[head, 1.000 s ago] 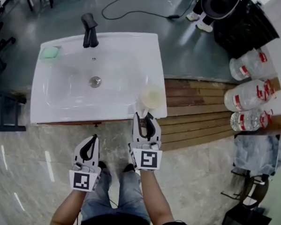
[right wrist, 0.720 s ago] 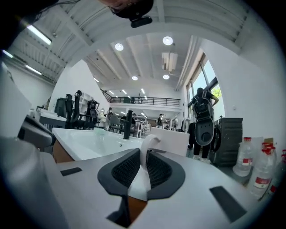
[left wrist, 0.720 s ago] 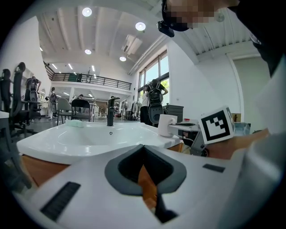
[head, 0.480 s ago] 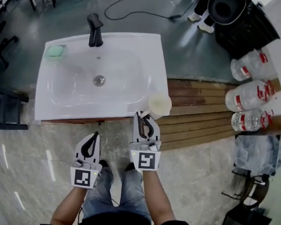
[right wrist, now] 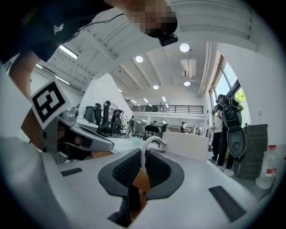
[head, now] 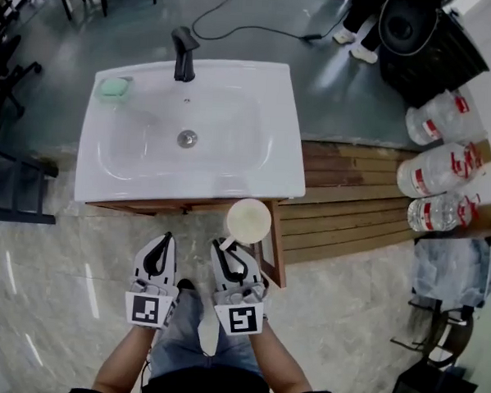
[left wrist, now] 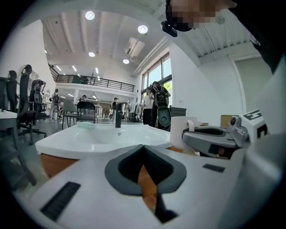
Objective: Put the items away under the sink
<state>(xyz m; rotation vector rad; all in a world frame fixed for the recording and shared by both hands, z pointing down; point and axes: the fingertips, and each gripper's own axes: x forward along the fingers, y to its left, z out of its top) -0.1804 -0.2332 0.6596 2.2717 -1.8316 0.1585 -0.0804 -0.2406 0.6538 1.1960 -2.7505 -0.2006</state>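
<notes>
My right gripper point(head: 230, 247) is shut on the handle of a white cup point(head: 248, 220), its jaws having just closed on it. The cup hangs off the counter, in front of the wooden cabinet point(head: 273, 238) under the white sink point(head: 287, 157). In the right gripper view the thin handle point(right wrist: 150, 144) runs between the ribbed pads, with the cup point(right wrist: 185, 145) just beyond. My left gripper point(head: 162, 240) hangs beside it on the left, shut with nothing in it. In the left gripper view its jaws point(left wrist: 142, 150) meet, and the cup point(left wrist: 179, 132) and right gripper point(left wrist: 210, 138) show at the right.
On the sink stand a black faucet point(head: 184, 53) and a green soap bar point(head: 114, 86). A wooden slat platform point(head: 352, 201) lies right of the cabinet, with large water bottles point(head: 440, 169) beyond it. A black bin point(head: 422, 41) stands at the far right.
The cup left the sink's front right corner and came toward me and leftward with the right gripper. The left gripper shifted only slightly.
</notes>
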